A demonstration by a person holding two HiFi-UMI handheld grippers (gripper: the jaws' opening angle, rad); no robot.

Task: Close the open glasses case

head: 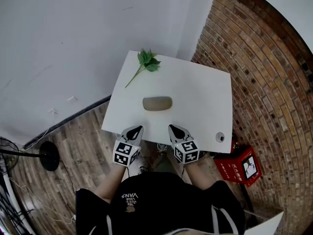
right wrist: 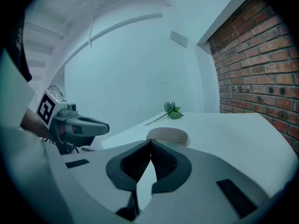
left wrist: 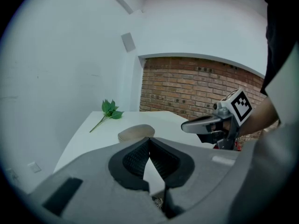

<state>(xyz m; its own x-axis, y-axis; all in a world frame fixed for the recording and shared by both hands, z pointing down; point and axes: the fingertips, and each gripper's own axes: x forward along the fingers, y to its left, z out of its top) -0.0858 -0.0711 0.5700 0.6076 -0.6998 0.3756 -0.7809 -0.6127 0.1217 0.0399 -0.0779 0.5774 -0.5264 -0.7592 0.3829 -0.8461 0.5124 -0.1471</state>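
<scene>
A tan oval glasses case (head: 157, 103) lies closed in the middle of the white table (head: 205, 97). It also shows as a low tan dome in the left gripper view (left wrist: 136, 133) and in the right gripper view (right wrist: 167, 135). My left gripper (head: 139, 128) is shut and empty, hanging over the table's near edge, short of the case. My right gripper (head: 172, 127) is shut and empty too, level with the left one. Both point toward the case from the near side. Nothing sits between either pair of jaws.
A green leafy sprig (head: 145, 63) lies at the table's far left corner. A small round fitting (head: 220, 137) sits near the table's right front corner. A red box (head: 238, 166) stands on the floor at the right, beside the brick wall (head: 274, 82). A black fan base (head: 49, 155) stands at the left.
</scene>
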